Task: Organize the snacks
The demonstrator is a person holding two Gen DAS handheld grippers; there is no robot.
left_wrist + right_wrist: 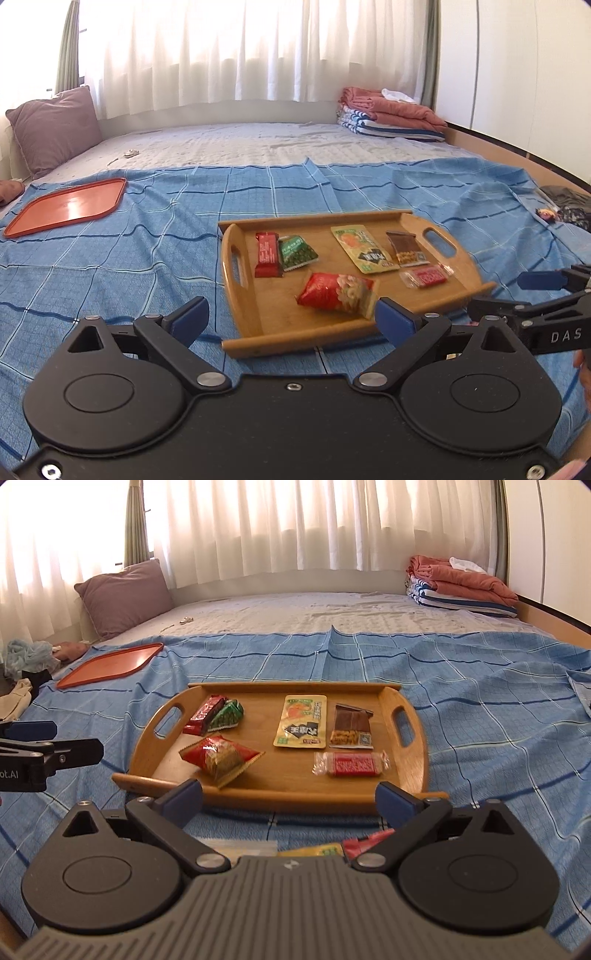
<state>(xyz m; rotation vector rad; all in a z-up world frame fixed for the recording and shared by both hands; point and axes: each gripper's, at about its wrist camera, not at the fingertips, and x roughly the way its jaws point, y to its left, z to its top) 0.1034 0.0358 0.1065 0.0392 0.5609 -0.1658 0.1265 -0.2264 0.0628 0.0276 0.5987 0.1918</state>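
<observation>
A wooden tray (255, 317) (417, 753) lies on the blue checked cloth and holds several snacks: a red bar (266, 254) (205, 715), a green pea packet (297, 253) (228, 714), a red puffed packet (336, 293) (218, 758), a yellow pouch (364, 249) (302, 726), a brown bar (404, 247) (351, 726) and a red wrapped candy (428, 276) (351, 764). My left gripper (291, 317) is open and empty, just before the tray's near edge. My right gripper (290, 799) is open and empty at the tray's near edge. More packets (325, 849) lie under it, partly hidden.
An empty orange tray (68, 205) (114, 661) lies far left on the cloth. A purple pillow (55, 129) (125, 594) stands at the back left, folded blankets (388, 114) (461, 587) at the back right. Dark clothes (569, 206) lie at the right edge.
</observation>
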